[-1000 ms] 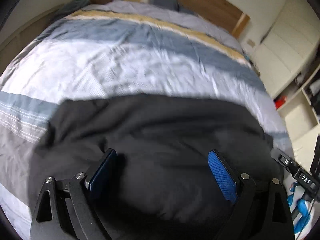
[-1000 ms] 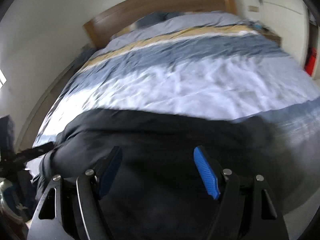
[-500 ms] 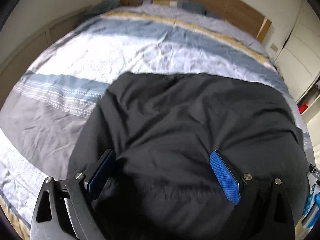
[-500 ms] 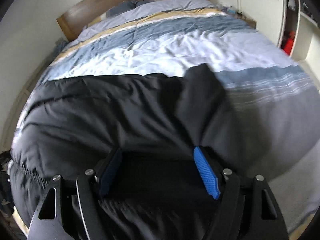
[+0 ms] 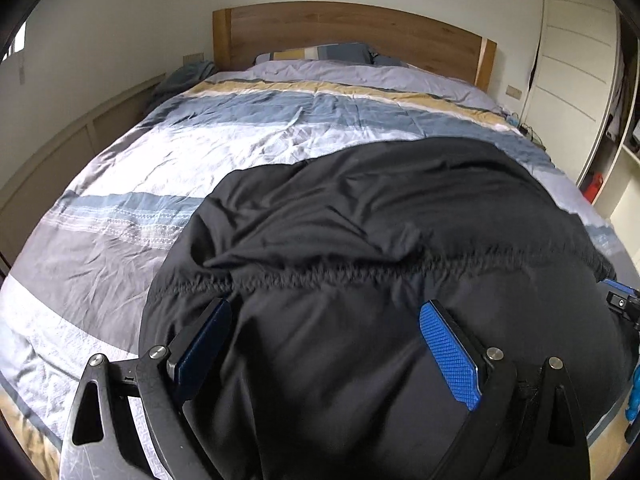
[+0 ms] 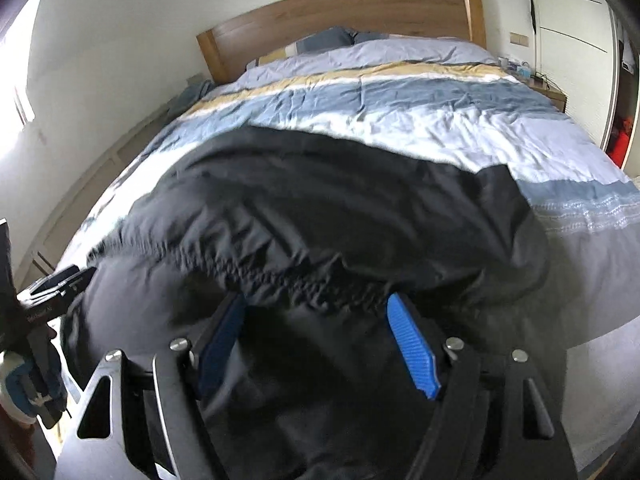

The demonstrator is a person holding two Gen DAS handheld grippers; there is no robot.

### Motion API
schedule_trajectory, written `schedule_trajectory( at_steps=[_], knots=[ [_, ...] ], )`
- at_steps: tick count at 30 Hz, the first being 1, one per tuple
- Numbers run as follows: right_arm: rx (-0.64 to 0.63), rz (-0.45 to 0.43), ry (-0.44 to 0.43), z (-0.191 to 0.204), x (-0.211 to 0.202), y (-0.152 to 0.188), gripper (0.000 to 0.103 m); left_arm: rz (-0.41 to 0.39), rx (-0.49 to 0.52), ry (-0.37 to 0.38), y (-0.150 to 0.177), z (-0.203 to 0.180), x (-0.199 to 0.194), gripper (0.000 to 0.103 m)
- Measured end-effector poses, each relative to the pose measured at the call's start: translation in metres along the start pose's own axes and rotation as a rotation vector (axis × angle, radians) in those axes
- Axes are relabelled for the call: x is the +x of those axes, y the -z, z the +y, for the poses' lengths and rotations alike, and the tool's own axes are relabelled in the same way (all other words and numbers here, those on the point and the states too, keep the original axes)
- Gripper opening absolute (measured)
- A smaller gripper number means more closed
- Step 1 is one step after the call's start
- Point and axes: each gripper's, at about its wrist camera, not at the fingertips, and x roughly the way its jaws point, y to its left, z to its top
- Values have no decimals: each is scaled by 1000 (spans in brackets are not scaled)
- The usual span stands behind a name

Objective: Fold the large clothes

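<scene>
A large black padded garment (image 5: 380, 220) lies spread across the foot end of the bed, with a gathered seam running across it. My left gripper (image 5: 324, 306) hovers over its near part, blue pads wide apart and open, and the cloth lies under and between them. In the right wrist view the same garment (image 6: 340, 200) bulges up in folds. My right gripper (image 6: 315, 300) is open over it, and cloth hides the tip of its left finger. I see no pad pressing on the cloth.
The striped blue, white and yellow duvet (image 5: 240, 140) covers the bed up to the wooden headboard (image 5: 340, 28). White wardrobe doors (image 5: 576, 60) stand on the right and a low wooden ledge (image 5: 80, 140) runs on the left. A gloved hand (image 6: 20, 384) shows at the right wrist view's left edge.
Both grippers have moved sideways along the foot of the bed and the views have swung toward the headboard. The garment now fills the near field. Both jaws kept the same width.
</scene>
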Motion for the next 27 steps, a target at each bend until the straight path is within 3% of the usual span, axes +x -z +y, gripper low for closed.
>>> schedule_trajectory(
  at_steps=[13,27],
  knots=[
    [119,-21,36,-59,-13,35,73,-50,-4,-16,26,-1,2,95],
    [156,-36,36,-82,-27,51,73,-99,17,-46,39,-4,-2,96]
  ],
)
